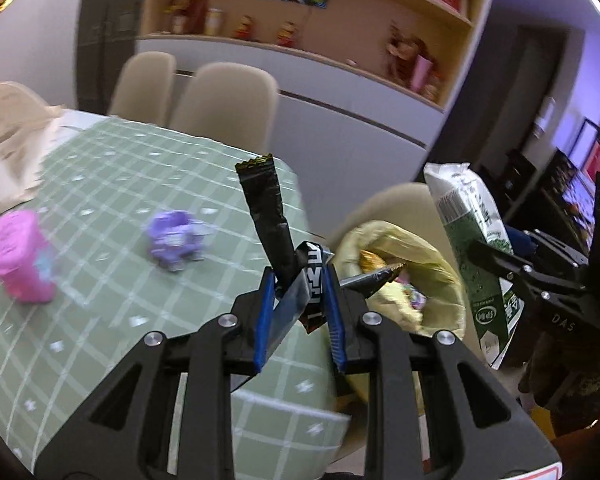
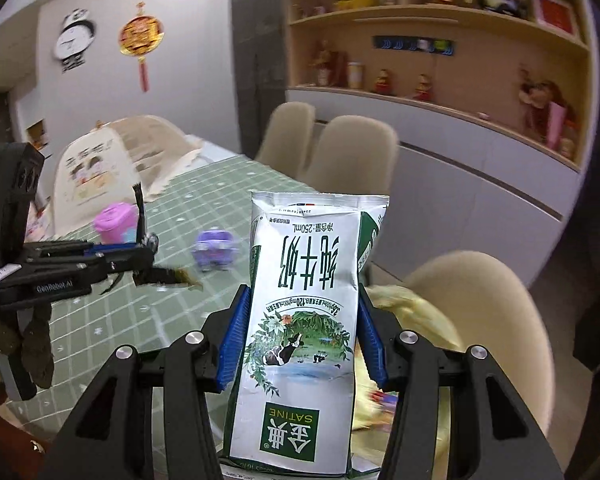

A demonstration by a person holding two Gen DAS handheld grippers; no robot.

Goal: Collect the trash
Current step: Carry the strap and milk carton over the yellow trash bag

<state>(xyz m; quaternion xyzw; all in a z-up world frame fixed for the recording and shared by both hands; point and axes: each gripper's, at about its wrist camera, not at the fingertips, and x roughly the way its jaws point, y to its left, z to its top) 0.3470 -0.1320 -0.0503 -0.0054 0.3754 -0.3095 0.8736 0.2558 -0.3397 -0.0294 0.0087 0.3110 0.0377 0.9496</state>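
Blue pads of the left gripper (image 1: 300, 308) are clenched on a black wrapper (image 1: 266, 216) with a second dark wrapper bunched in beside it, one end standing up past the tips and a gold-tipped end poking out to the right; left of that tool, a pink tub (image 1: 18, 256) and a purple toy (image 1: 174, 240) sit on the green cloth (image 1: 100, 184), and whether either counts as trash I cannot tell; just right of and beyond the tips, the yellow bag (image 1: 432, 276) gapes with coloured scraps already inside, so some collecting looks done; further right, the right gripper (image 2: 302, 332) is grasping a milk carton (image 2: 304, 300) across its width, print upside down, with the bag low to its right; both pieces are lifted clear of the cloth and neither is in the bag yet; what is left, as I judge it, is to carry both over the bag's mouth and let go, then check the cloth for anything missed
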